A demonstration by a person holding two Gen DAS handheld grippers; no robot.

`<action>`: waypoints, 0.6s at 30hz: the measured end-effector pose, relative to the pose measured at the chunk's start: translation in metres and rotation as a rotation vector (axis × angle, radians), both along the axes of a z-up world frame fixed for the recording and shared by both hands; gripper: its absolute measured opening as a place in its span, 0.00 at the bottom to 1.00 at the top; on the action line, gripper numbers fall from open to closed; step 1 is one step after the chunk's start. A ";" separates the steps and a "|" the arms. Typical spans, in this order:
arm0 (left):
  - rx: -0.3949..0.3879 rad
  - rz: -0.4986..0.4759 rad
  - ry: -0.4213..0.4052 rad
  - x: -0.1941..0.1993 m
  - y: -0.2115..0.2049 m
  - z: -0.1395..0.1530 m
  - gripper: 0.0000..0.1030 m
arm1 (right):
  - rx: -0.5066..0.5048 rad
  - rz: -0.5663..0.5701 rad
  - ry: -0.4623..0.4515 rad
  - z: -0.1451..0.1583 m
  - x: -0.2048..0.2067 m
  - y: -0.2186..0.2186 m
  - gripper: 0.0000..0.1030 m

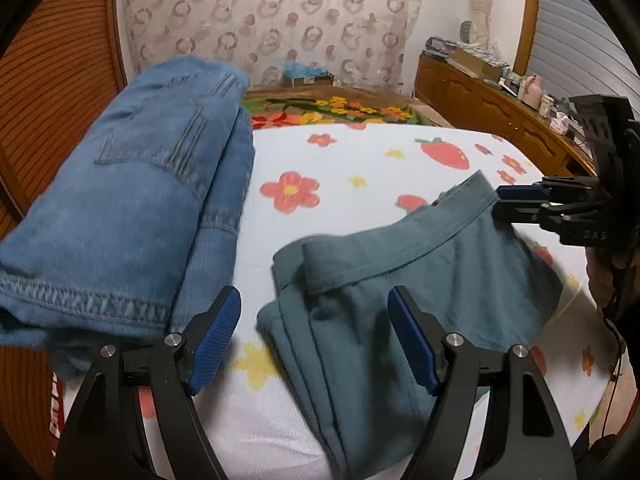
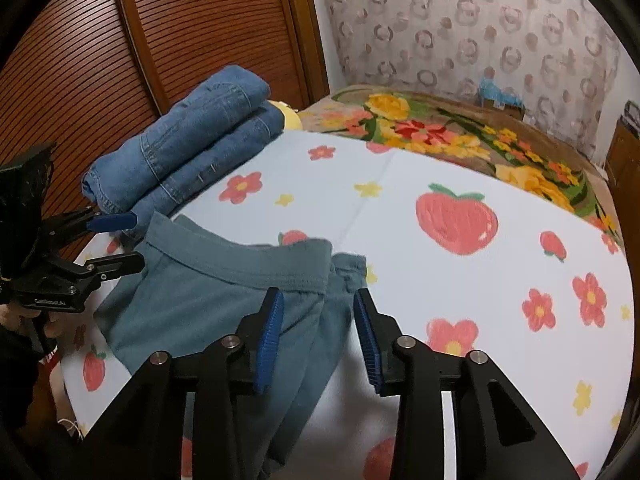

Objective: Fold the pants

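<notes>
My left gripper (image 1: pixel 314 340) hangs with its 2 fingers wide apart, nothing between the pads, straddling the near folded edge of the teal pants (image 1: pixel 404 280). My right gripper (image 2: pixel 318 340) is also parted, narrower, with the waistband corner lying under the gap but unpinched as far as I can tell. The pants sit folded on the strawberry-print sheet (image 2: pixel 440 160), waistband running from one gripper across to the other, legs trailing back toward me. Both hands are about equally near. Beyond, on the left, lie folded jeans (image 1: pixel 132 200), just beside the pants, not touching.
</notes>
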State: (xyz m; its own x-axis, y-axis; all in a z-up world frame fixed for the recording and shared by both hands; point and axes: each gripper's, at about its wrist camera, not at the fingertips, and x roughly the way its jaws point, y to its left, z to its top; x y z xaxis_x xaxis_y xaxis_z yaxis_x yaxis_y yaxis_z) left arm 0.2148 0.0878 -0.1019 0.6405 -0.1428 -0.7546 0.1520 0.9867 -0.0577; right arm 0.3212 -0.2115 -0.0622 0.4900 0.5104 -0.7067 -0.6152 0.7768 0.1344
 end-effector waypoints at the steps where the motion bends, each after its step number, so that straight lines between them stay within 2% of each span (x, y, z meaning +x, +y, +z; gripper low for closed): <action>1: 0.000 0.005 0.005 0.000 0.000 -0.002 0.74 | -0.001 -0.001 0.008 0.000 0.001 0.000 0.42; 14: 0.008 0.018 0.039 0.000 0.001 -0.017 0.74 | 0.030 -0.027 0.101 -0.015 0.022 0.005 0.45; 18: 0.010 0.017 0.046 0.000 0.001 -0.021 0.74 | 0.034 -0.025 0.104 -0.017 0.023 0.007 0.45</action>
